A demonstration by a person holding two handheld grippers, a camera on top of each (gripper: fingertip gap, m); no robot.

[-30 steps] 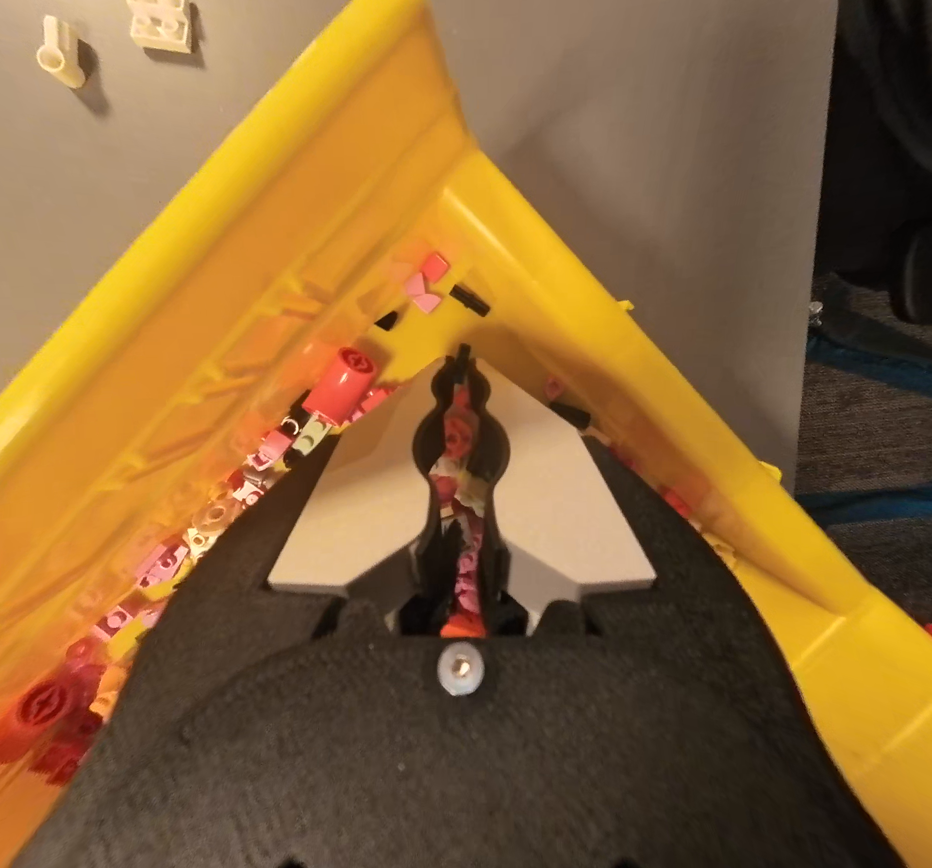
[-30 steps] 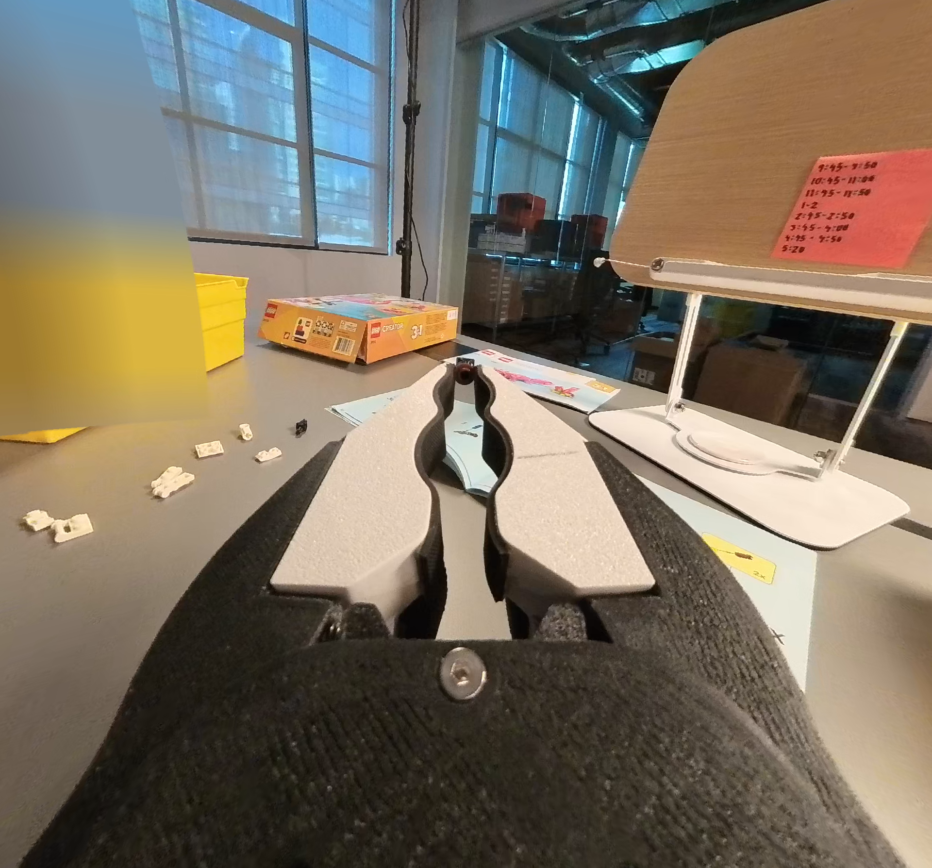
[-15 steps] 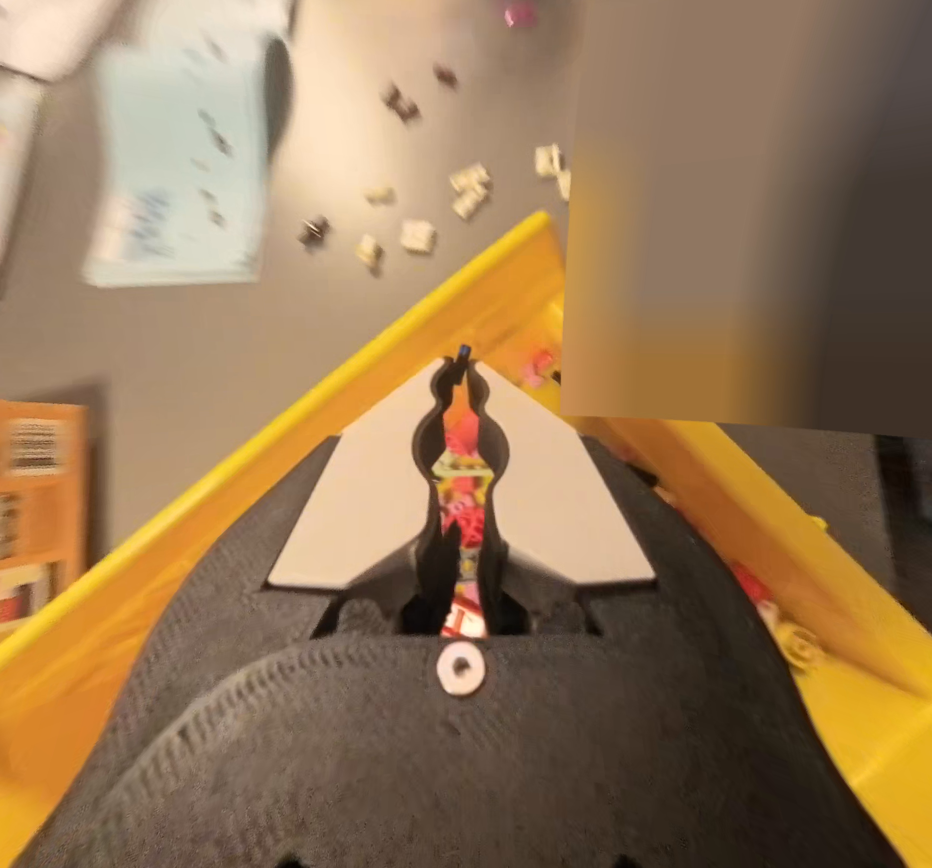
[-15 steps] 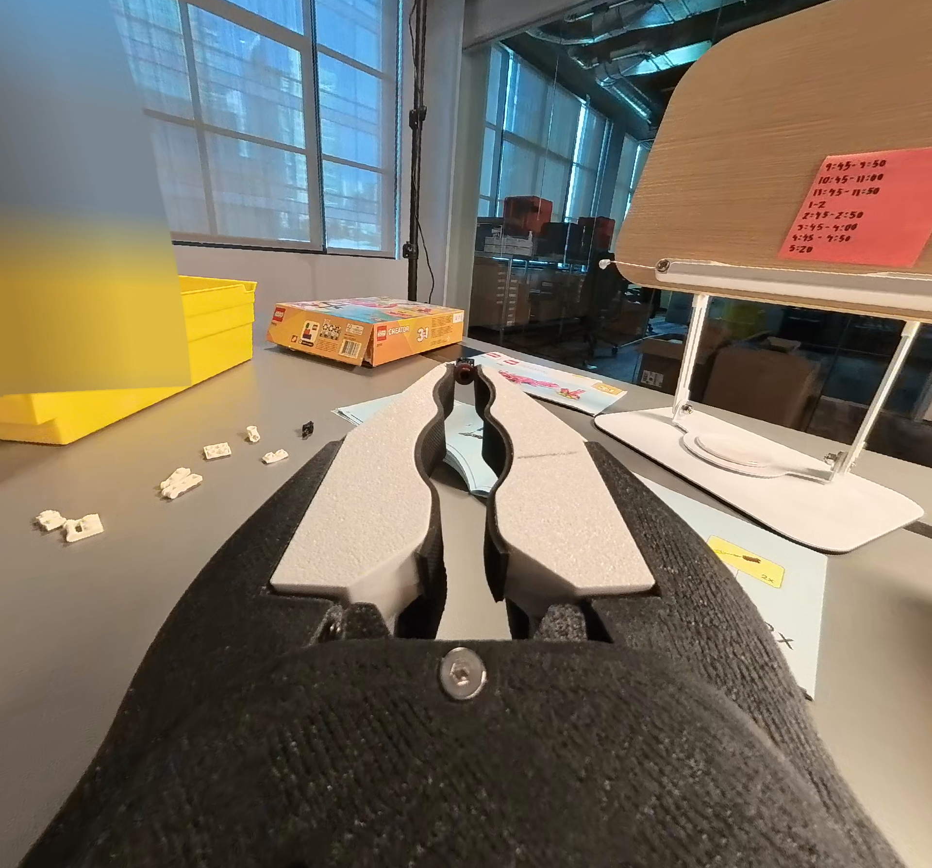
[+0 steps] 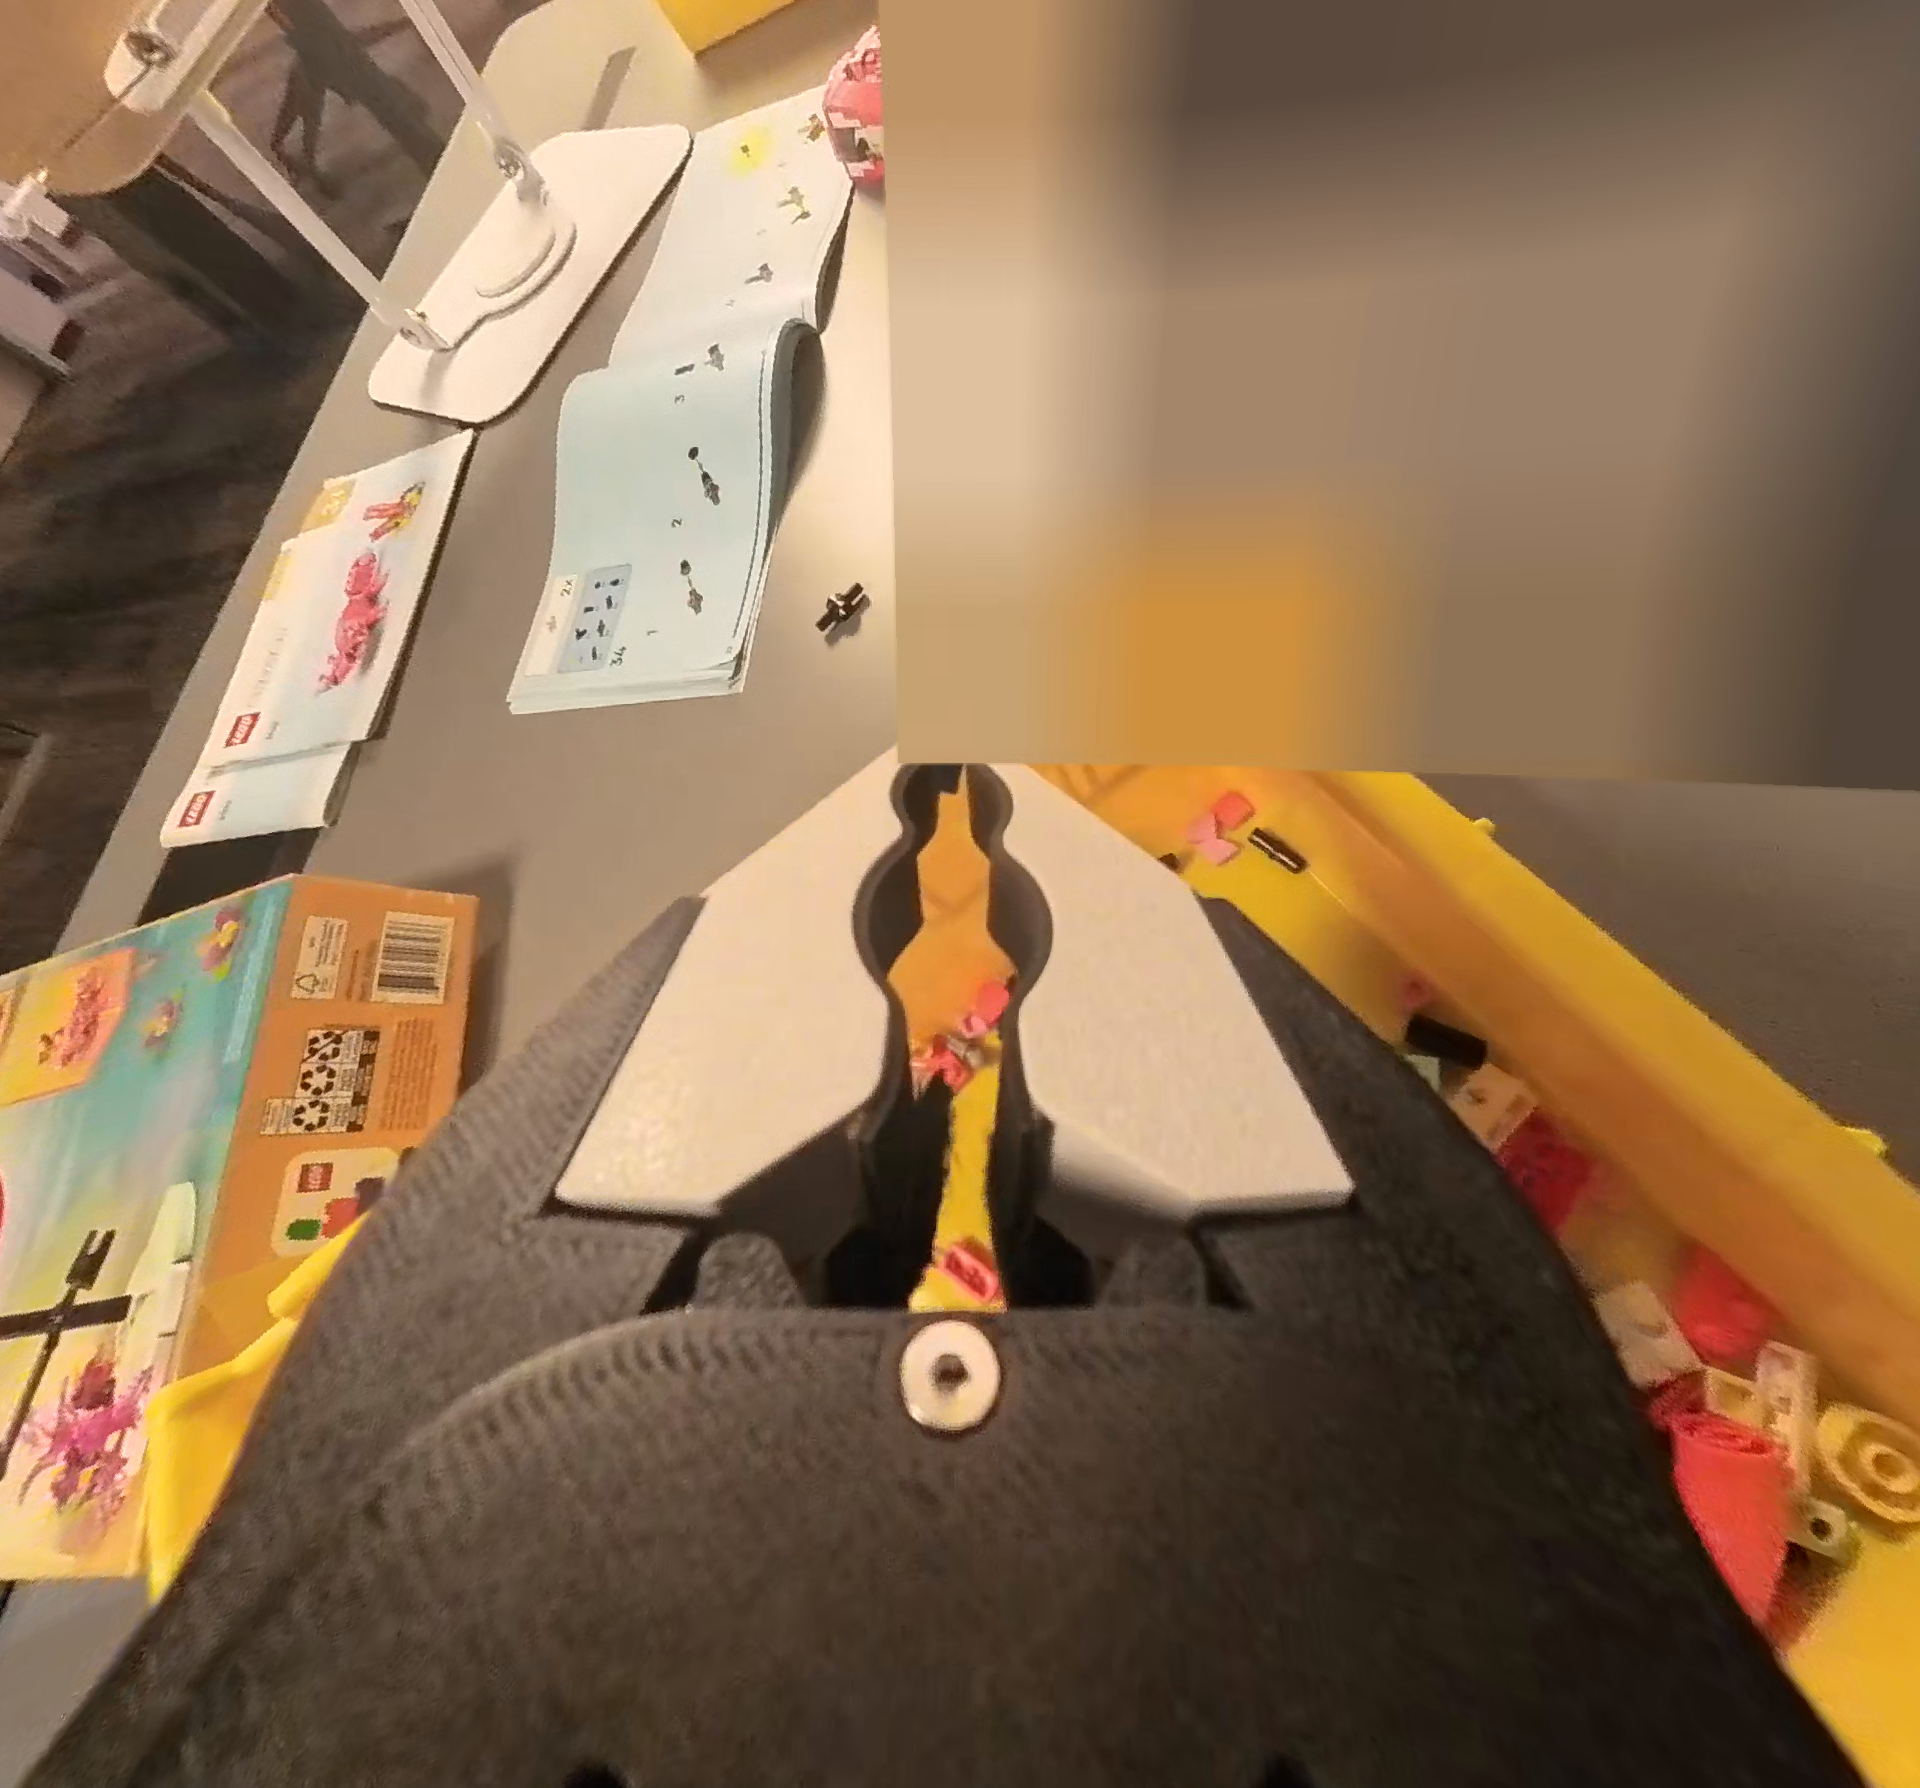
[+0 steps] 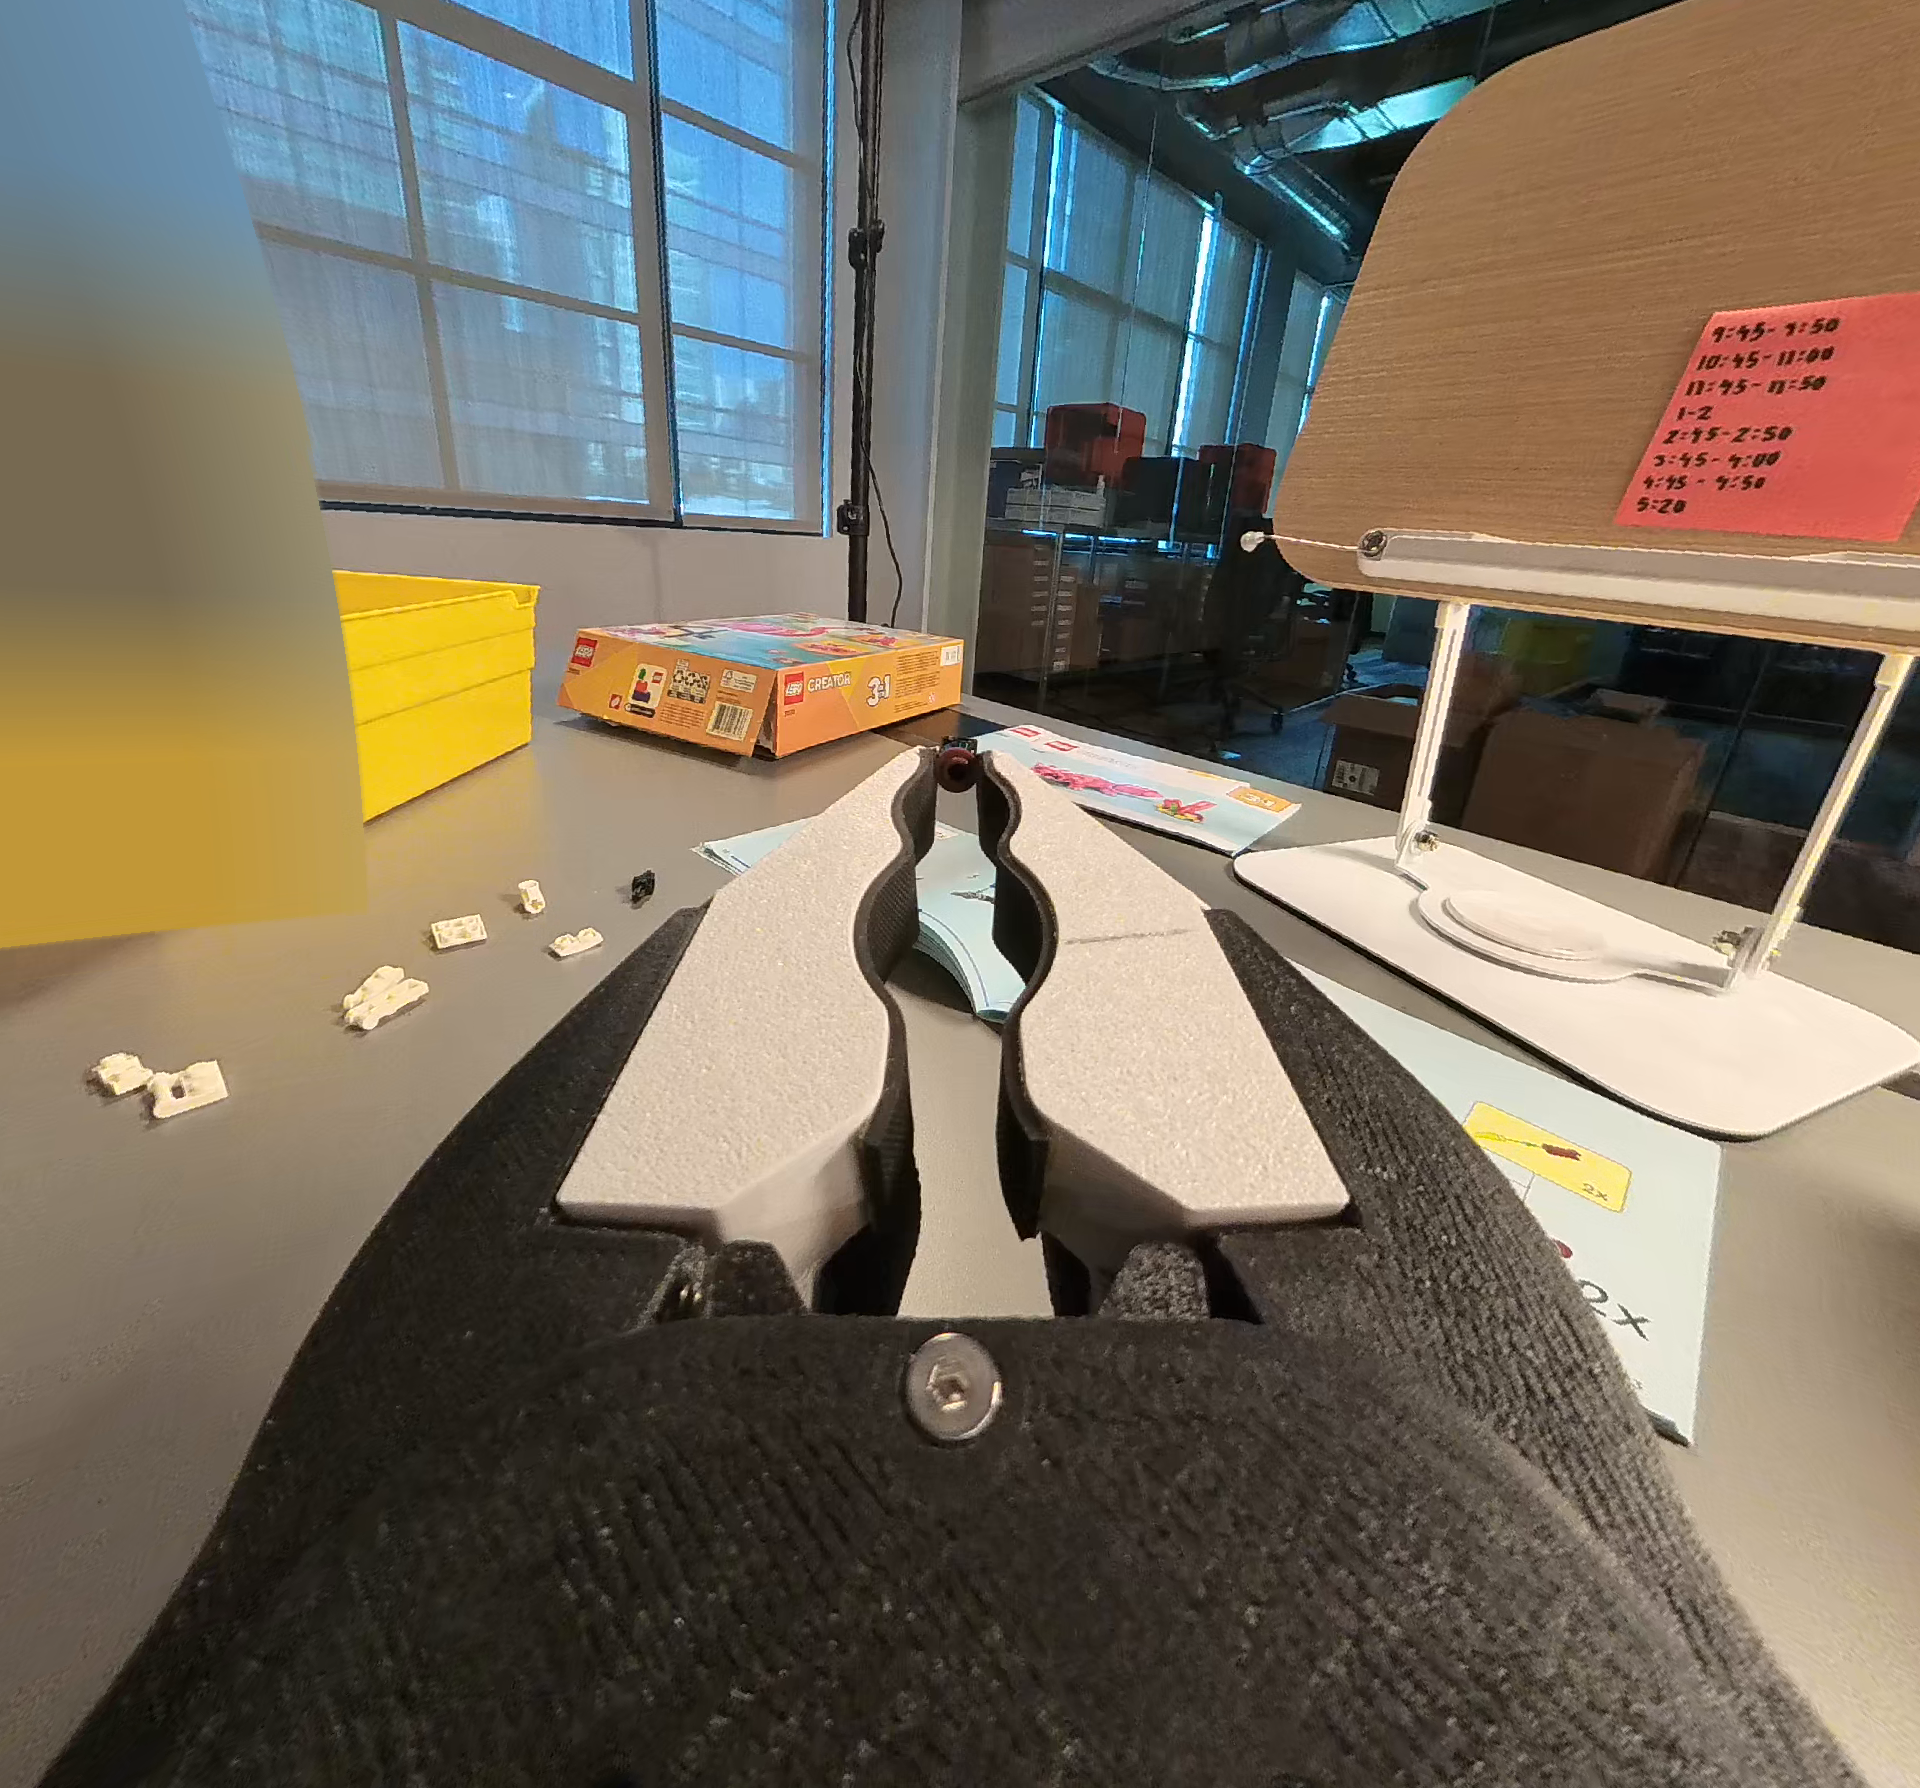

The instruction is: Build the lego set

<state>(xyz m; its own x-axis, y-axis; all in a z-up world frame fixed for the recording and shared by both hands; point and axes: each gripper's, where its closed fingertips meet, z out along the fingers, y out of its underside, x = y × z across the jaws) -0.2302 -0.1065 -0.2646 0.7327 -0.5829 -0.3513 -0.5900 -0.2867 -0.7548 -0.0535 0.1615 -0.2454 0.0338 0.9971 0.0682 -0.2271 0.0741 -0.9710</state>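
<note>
left wrist view alone shows inside the yellow bin [image 5: 1538,949]: red, pink and cream bricks [image 5: 1704,1323] heaped along its wall. left tongs [image 5: 956,782] hang over the bin edge; their tips run under a blurred patch, so i cannot tell their state or hold. right wrist view alone shows windows and white small parts [image 6: 384,995] on the desk [image 6: 260,1219]. right tongs [image 6: 954,770] are nearly closed, pinching a small dark red round piece [image 6: 952,772], its bore facing the camera; its length is hidden.
</note>
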